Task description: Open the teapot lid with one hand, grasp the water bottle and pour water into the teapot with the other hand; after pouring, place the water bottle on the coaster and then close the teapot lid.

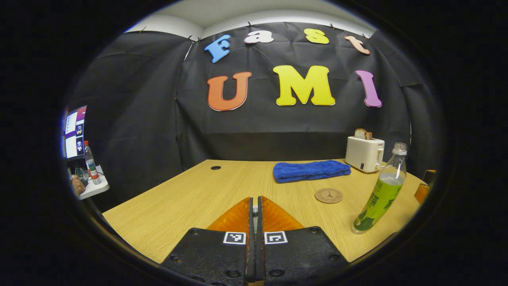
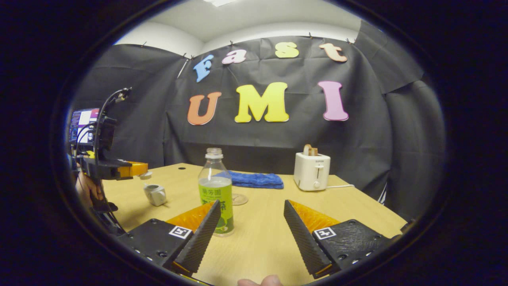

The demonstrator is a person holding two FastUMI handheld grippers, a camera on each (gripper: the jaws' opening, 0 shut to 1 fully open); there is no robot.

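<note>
Left gripper (image 1: 256, 200) first: its two fingers are pressed almost together in the left gripper view. From the right gripper view I see a small pale teapot lid (image 2: 145, 173) pinched at its tip, held in the air above and just left of the small white teapot (image 2: 154, 194) on the light wooden table (image 1: 190, 198). The right gripper (image 2: 252, 203) is spread wide, gripping nothing. The clear plastic water bottle with a green label (image 2: 216, 190) stands uncapped on the table just ahead of its left finger, not touched. A round cork coaster (image 1: 328, 195) lies bare near the bottle, apart from it. Behind it I see a folded blue towel (image 1: 311, 171) and a white toaster (image 1: 364, 154) holding a bread slice.
</note>
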